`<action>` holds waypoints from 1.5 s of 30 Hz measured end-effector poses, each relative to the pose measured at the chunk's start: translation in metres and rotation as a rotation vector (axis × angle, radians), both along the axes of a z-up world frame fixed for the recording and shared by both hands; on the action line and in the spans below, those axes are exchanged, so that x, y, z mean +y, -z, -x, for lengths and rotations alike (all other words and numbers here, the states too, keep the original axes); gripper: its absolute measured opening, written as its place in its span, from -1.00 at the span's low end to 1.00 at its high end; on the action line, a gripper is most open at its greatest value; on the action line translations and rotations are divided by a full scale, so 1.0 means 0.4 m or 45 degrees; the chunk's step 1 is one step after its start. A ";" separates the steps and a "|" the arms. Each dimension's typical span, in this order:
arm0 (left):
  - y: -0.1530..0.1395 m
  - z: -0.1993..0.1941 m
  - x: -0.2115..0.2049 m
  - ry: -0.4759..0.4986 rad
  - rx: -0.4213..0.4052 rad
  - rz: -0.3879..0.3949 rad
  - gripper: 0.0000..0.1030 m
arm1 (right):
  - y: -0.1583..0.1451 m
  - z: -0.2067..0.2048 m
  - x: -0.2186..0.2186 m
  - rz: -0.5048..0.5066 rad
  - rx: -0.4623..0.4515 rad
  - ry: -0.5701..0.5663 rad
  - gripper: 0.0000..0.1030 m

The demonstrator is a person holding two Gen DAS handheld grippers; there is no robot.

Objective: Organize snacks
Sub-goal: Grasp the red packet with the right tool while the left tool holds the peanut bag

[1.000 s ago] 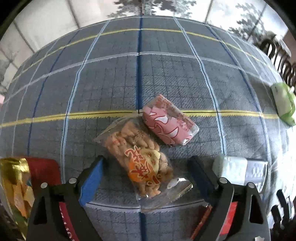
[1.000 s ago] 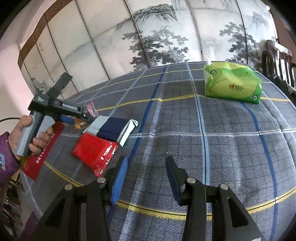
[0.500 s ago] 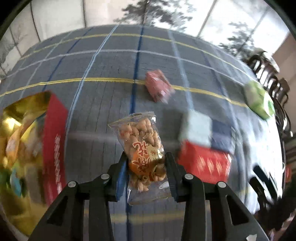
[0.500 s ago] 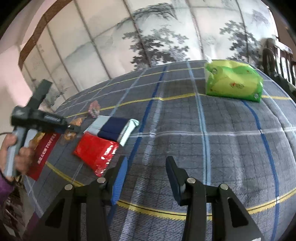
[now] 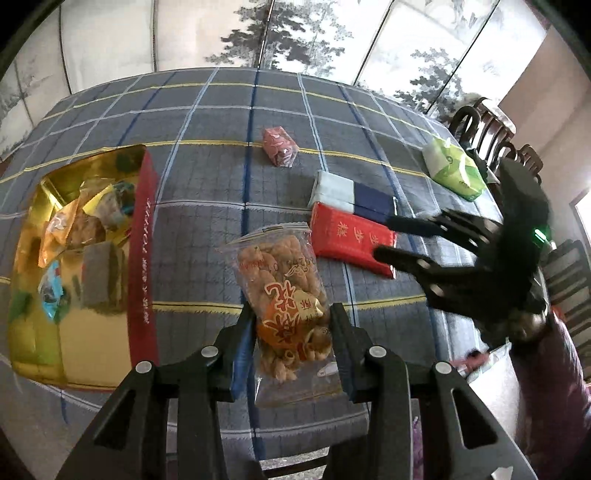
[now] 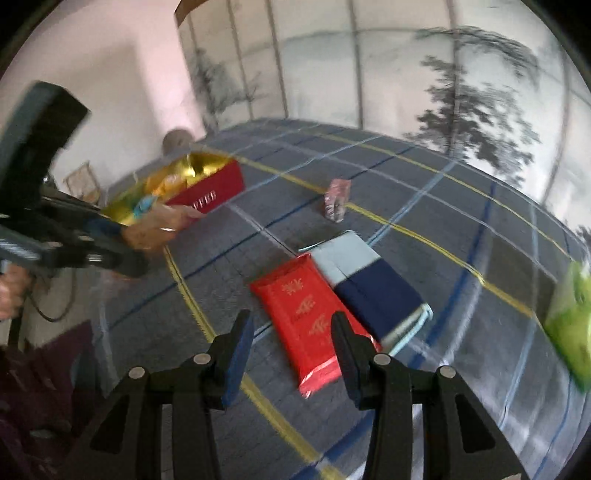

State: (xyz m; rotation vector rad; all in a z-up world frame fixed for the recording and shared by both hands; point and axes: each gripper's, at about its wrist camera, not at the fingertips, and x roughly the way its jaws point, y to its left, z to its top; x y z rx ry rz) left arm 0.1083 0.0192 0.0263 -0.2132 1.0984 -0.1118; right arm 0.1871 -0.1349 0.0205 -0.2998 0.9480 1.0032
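My left gripper [image 5: 291,328] is shut on a clear bag of fried twists [image 5: 286,280] and holds it above the table, right of the red and gold snack box [image 5: 142,258]. The box holds several wrapped snacks. My right gripper [image 6: 291,332] is open and empty, hovering over the near end of a red packet [image 6: 299,306]; it also shows in the left wrist view [image 5: 380,236] over that packet [image 5: 347,236]. A white and navy packet [image 6: 365,273] lies beside the red one. A pink wrapped snack [image 5: 279,147] lies farther back.
A green tissue pack [image 5: 452,170] lies at the table's right side near dark wooden chairs [image 5: 487,129]. The checked grey tablecloth [image 5: 221,110] covers the table. A painted folding screen [image 5: 295,33] stands behind it. The table's near edge is just below my left gripper.
My left gripper shut on the bag of twists, lifted it and pulled back towards the box. My right gripper swung left and down over the red packet.
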 end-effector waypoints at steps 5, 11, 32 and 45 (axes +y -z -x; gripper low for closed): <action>-0.006 0.006 0.002 0.008 -0.003 0.006 -0.31 | 0.038 -0.041 0.044 0.052 0.075 -0.047 -0.14; 0.011 0.000 0.009 0.015 0.030 0.043 -0.31 | 0.068 -0.070 0.087 0.121 0.046 -0.069 0.13; -0.030 0.068 0.069 -0.037 -0.061 0.099 -0.31 | 0.081 0.023 0.121 0.243 0.003 -0.070 -0.13; -0.063 0.153 0.337 -0.287 -0.098 -0.031 -0.31 | 0.072 0.089 0.056 -0.044 0.106 0.254 -0.13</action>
